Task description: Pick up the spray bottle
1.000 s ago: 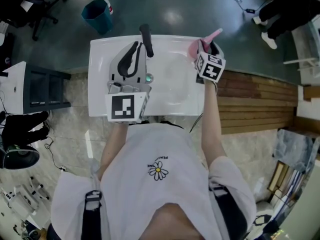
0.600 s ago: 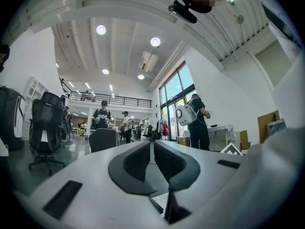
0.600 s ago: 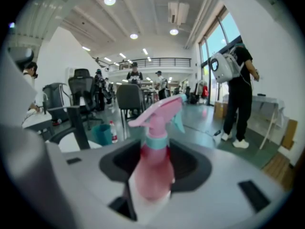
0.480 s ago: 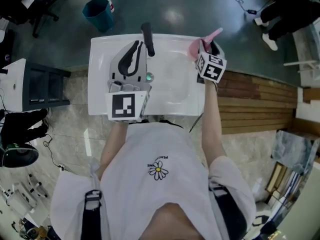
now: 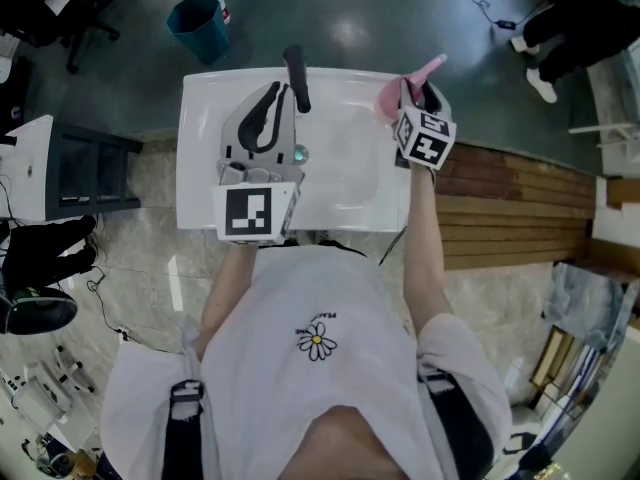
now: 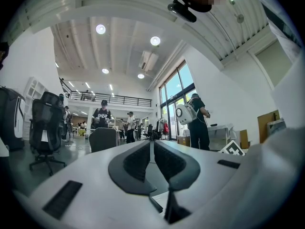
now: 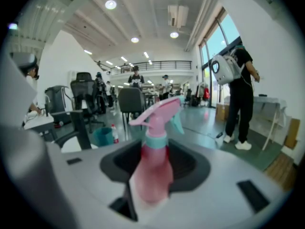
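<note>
White tabletop [image 5: 200,168] lies under the left gripper [image 5: 272,96], which is clenched and empty. At its right edge the pink spray bottle [image 7: 152,168] stands upright between the right gripper's [image 5: 415,93] closing jaws. It looks not yet pinched, so the squeeze and lift remain.

- White table [image 5: 200,183], rectangular, standing on pale mottled floor tiles [image 5: 150,268].
- Dark glossy floor [image 5: 350,13] beyond the table, with a teal bin [image 5: 195,28] on it.
- Wooden slatted decking [image 5: 510,208] at the right.
- Dark shelf unit [image 5: 90,173] at the left.
- Black office chair [image 6: 45,123].
- Tall windows [image 6: 178,92], admitting daylight.
- Round ceiling lights [image 6: 155,40], lit.
- Upper gallery railing [image 6: 109,98], between white walls.
</note>
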